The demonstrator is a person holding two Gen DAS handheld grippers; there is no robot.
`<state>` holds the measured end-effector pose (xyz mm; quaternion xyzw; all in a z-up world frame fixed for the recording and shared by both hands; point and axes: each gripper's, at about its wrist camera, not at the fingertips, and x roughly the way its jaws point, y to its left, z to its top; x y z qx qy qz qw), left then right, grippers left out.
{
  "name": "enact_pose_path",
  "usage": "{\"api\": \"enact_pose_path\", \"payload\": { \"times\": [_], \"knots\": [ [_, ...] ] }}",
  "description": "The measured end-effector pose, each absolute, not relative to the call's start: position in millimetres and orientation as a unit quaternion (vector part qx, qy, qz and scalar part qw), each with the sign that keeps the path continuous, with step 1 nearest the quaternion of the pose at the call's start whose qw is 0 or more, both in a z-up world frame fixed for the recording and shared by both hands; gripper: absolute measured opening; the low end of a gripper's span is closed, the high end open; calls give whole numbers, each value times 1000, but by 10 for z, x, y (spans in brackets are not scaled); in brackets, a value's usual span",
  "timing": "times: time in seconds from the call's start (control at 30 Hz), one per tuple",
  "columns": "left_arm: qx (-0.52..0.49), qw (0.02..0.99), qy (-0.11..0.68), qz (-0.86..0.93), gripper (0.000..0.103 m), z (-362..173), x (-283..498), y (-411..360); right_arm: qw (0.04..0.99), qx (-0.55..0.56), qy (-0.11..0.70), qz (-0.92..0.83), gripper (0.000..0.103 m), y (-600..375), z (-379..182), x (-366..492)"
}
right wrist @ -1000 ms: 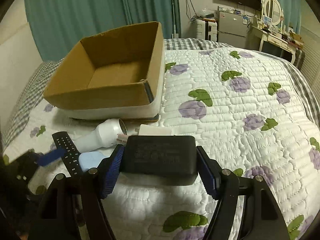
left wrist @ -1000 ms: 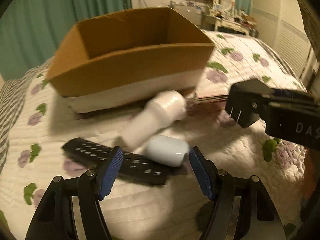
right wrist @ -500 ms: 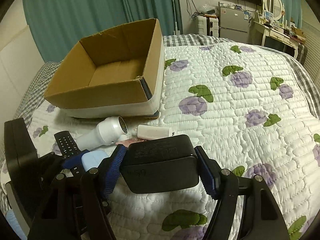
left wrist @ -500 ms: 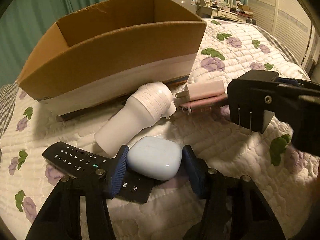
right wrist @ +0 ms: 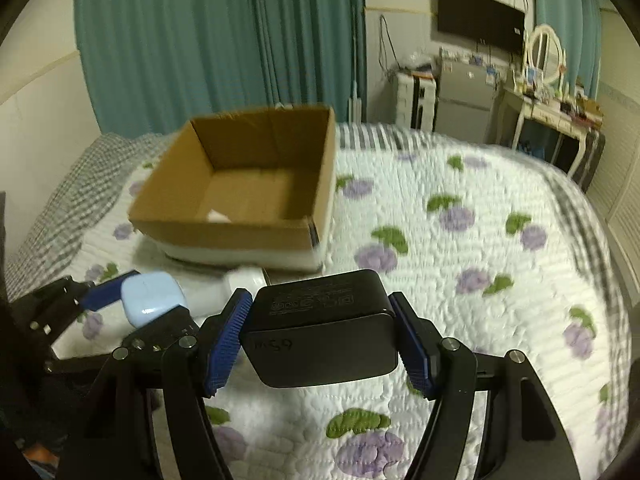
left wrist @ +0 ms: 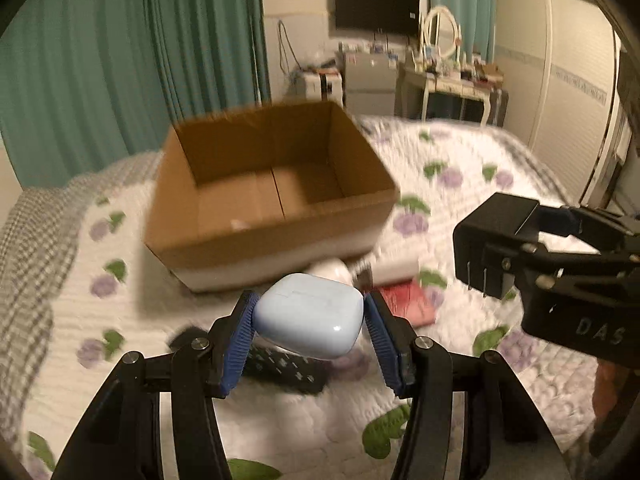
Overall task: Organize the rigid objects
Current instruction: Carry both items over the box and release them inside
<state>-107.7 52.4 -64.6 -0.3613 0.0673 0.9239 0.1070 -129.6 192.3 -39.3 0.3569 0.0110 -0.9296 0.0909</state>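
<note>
The left gripper (left wrist: 310,326) was raised above the white quilted bedspread with purple flowers and green leaves (left wrist: 460,368), its fingers pointing toward the open brown cardboard box with a white lower band (left wrist: 272,200). Its blue ribbed pads (left wrist: 236,344) were closed against the two sides of a pale blue rounded earbud case (left wrist: 310,316), which was held off the bed, tilted, in front of the box's near wall. Below the case a black remote control (left wrist: 284,368) lay on the bedspread. A white cylindrical object (left wrist: 332,272) and a flat red rectangular item (left wrist: 404,304) lay near the box's front; motion blur hid their detail.

The right gripper (right wrist: 322,334) was likewise held up over the bedspread, to the right of the left one, aimed at the box from its near right corner. Its pads (right wrist: 224,344) clamped a black rectangular power adapter (right wrist: 324,328) by its sides. The left wrist view showed the adapter's metal prongs (left wrist: 476,278) pointing downward. A small white patch (right wrist: 218,216) showed on the box floor.
</note>
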Motion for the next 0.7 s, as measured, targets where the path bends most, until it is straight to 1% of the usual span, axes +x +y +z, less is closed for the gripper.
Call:
{"api": "enact_pose_path", "payload": {
  "times": [0.17, 0.33, 0.43, 0.5, 0.7],
  "knots": [
    [-329, 92, 59, 938, 55, -260, -1315, 365, 118, 320, 14, -940, 69, 1810, -17, -1488],
    [-322, 72, 56, 943, 55, -80, -1903, 254, 137, 297, 5, -945, 69, 1762, 160, -1849],
    [-326, 65, 62, 941, 55, -147, -2281, 268, 145, 297, 0, -944, 69, 1776, 153, -2131],
    [-336, 68, 61, 937, 55, -288, -2550, 295, 144, 301, 5, -943, 69, 1766, 91, -2332],
    [-359, 66, 71, 928, 56, -651, -2992, 364, 150, 311, -3, -938, 69, 1816, -113, -2612]
  ]
}}
